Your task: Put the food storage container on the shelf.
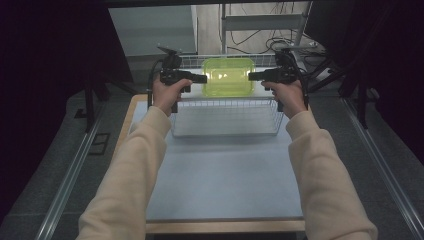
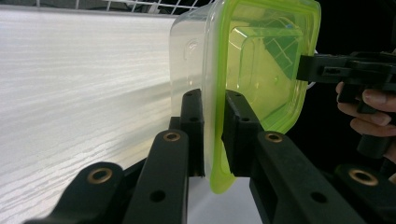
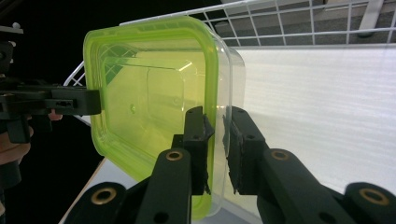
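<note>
Held above wire basket [image 1: 227, 117] on table [image 1: 225, 185]: clear container with green lid [image 1: 228, 76], suspended between 2 grippers. Left gripper [image 2: 214, 133] clamped on lid rim at container's left edge. Right gripper [image 3: 218, 140] clamped on rim at opposite edge. Both hands [image 1: 167, 92] raised level, arms extended forward.

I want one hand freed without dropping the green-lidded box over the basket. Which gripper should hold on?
Probably left: the left gripper has both jaws closed on the lid rim. The right gripper shows a gap at the container edge, so its grip looks looser.
</note>
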The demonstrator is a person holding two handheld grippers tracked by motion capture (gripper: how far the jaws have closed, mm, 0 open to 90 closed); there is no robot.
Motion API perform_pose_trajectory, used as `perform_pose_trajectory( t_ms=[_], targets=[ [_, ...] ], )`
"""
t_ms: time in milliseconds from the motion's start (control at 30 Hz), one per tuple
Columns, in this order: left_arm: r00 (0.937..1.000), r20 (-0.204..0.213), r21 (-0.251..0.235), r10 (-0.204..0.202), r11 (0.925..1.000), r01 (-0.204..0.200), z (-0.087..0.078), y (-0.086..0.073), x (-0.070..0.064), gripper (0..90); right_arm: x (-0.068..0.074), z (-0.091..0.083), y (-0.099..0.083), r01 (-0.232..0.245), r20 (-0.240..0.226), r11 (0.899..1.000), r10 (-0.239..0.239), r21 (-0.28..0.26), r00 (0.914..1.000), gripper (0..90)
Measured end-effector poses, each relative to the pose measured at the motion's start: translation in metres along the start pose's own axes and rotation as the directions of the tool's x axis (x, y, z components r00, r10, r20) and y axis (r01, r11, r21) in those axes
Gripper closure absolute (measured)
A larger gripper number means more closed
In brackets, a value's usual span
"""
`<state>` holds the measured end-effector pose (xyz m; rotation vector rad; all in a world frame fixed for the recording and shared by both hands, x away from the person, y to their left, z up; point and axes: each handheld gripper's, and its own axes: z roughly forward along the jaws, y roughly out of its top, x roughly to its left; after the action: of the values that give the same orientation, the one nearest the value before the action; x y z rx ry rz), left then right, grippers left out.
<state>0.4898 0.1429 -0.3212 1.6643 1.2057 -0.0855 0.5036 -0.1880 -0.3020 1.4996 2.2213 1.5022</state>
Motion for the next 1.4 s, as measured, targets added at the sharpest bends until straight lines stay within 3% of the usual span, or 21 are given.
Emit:
perform_pose_trajectory(
  t_ms=[133, 267, 467, 567, 700, 833, 1000, 1200, 1267, 1400],
  targets=[
    [0.9996, 0.015, 0.006, -0.025, 0.9997, 0.025, 0.005, 0.002, 0.006, 76.9, -0.002, 0.003, 0.003, -0.002, 0.008, 1.0, 0.002, -0.001, 1.0, 76.8],
    [0.9994, -0.031, 0.013, -0.017, 0.9998, 0.018, 0.011, 0.001, 0.008, 68.7, -0.001, 0.008, 0.005, 0.008, 0.04, 1.0, -0.008, -0.001, 0.9992, 71.3],
    [0.9989, -0.043, -0.015, -0.019, 0.9997, 0.019, 0.015, 0.001, 0.009, 60.8, -0.004, 0.016, 0.002, 0.029, 0.073, 0.999, -0.028, -0.017, 0.9969, 63.2],
    [0.9991, -0.04, -0.017, -0.016, 0.9997, 0.015, 0.018, 0.001, 0.008, 58.7, -0.006, 0.02, 0.001, 0.015, 0.072, 1.0, -0.013, -0.026, 0.9973, 61.2],
    [0.9993, -0.034, -0.015, -0.013, 0.9998, 0.013, 0.021, 0.0, 0.007, 50.1, -0.006, 0.024, 0.0, 0.024, 0.076, 0.999, -0.021, -0.035, 0.9969, 53.6],
    [0.9988, -0.045, -0.049, 0.018, 0.9986, -0.02, 0.02, 0.0, 0.004, 33.7, -0.003, 0.021, -0.001, 0.076, 0.145, 0.995, -0.067, -0.057, 0.9872, 42.9],
    [0.9986, -0.04, -0.096, 0.033, 0.9947, -0.037, 0.01, 0.0, -0.001, 22.2, 0.0, 0.008, -0.005, 0.108, 0.137, 0.988, -0.093, -0.107, 0.9862, 37.6],
    [0.995, -0.05, -0.123, 0.087, 0.988, -0.093, -0.012, -0.007, -0.013, 21.5, 0.004, -0.013, -0.017, 0.141, 0.079, 0.979, -0.13, -0.147, 0.9883, 35.8],
    [0.9876, -0.085, -0.127, 0.132, 0.9817, -0.142, -0.02, -0.015, -0.02, 21.5, 0.005, -0.02, -0.024, 0.156, 0.069, 0.977, -0.148, -0.146, 0.9866, 35.4],
    [0.9854, -0.054, -0.133, 0.161, 0.9768, -0.167, -0.037, -0.035, -0.028, 21.2, 0.008, -0.034, -0.047, 0.215, 0.062, 0.972, -0.21, -0.097, 0.9759, 35.4]
  ],
)
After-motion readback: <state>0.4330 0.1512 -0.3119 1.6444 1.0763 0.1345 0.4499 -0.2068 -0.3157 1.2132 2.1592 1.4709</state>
